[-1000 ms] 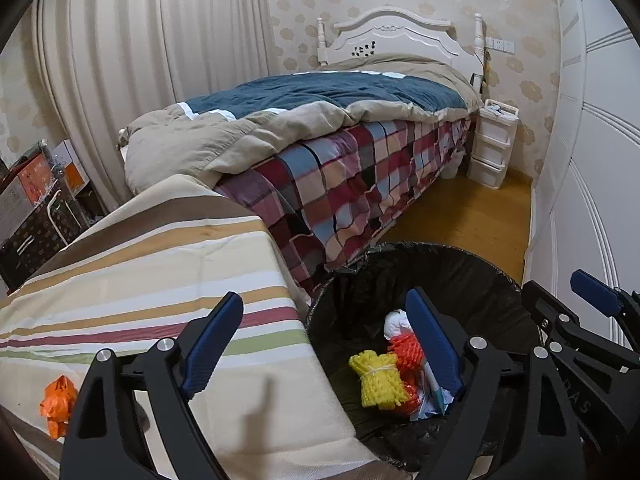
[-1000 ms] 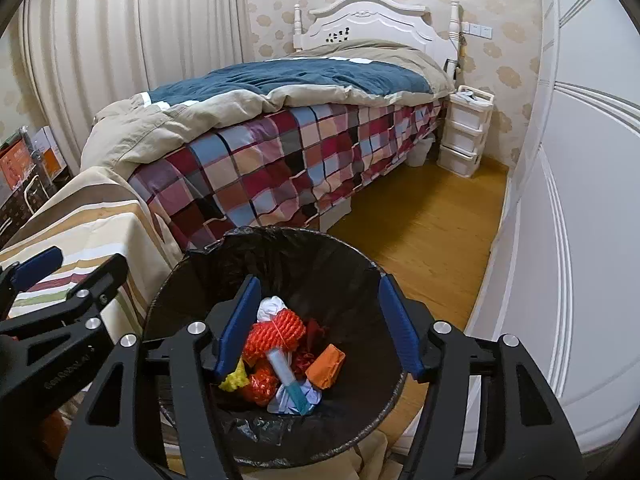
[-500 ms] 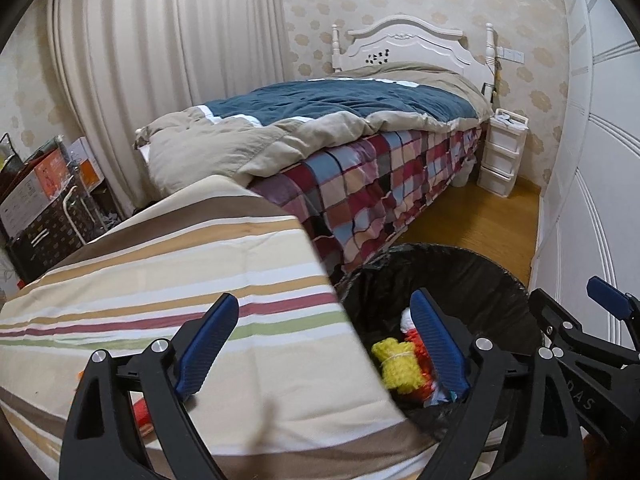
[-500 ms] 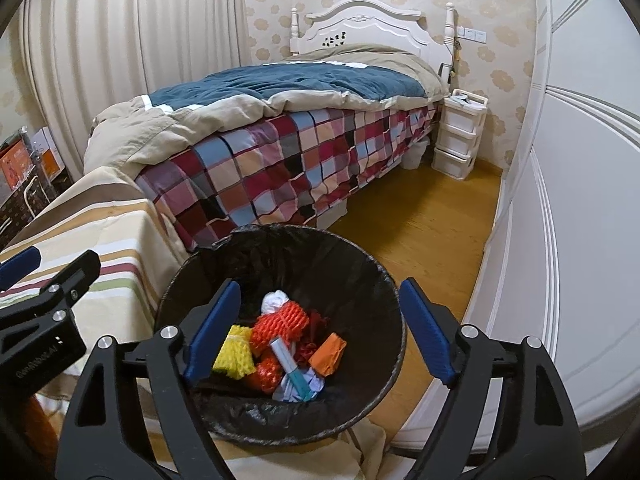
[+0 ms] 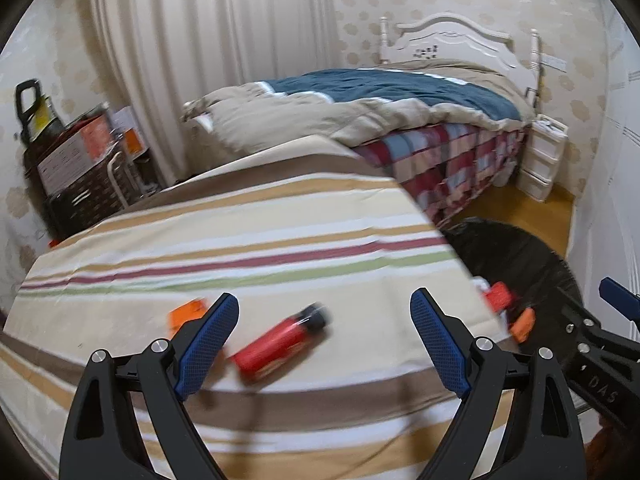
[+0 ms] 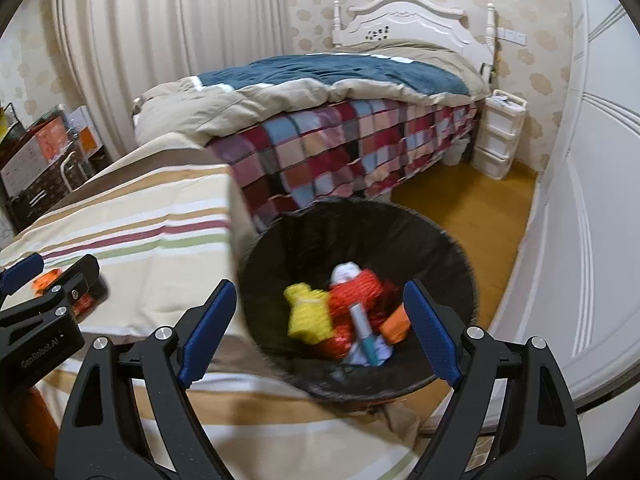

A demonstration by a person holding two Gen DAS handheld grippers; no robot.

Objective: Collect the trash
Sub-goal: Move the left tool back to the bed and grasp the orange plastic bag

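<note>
A red bottle with a black cap (image 5: 280, 340) lies on the striped tablecloth (image 5: 240, 248), between the open jaws of my left gripper (image 5: 324, 344). An orange scrap (image 5: 186, 314) lies just left of it, partly behind the left finger. A black-lined trash bin (image 6: 440, 248) stands on the floor right of the table, holding yellow net (image 6: 308, 312), red net (image 6: 356, 292) and other scraps. My right gripper (image 6: 320, 332) is open and empty above the bin's near rim. The bin also shows in the left wrist view (image 5: 520, 256).
A bed with a plaid cover (image 6: 340, 152) stands behind the table and bin. A white drawer unit (image 6: 500, 136) sits by the headboard. White wardrobe doors (image 6: 592, 200) run along the right. Boxes and a rack (image 5: 80, 168) stand at the far left.
My left gripper has swung left from the bin to over the table, bringing the red bottle between its fingers. My right gripper has pulled back from the bin and shifted left.
</note>
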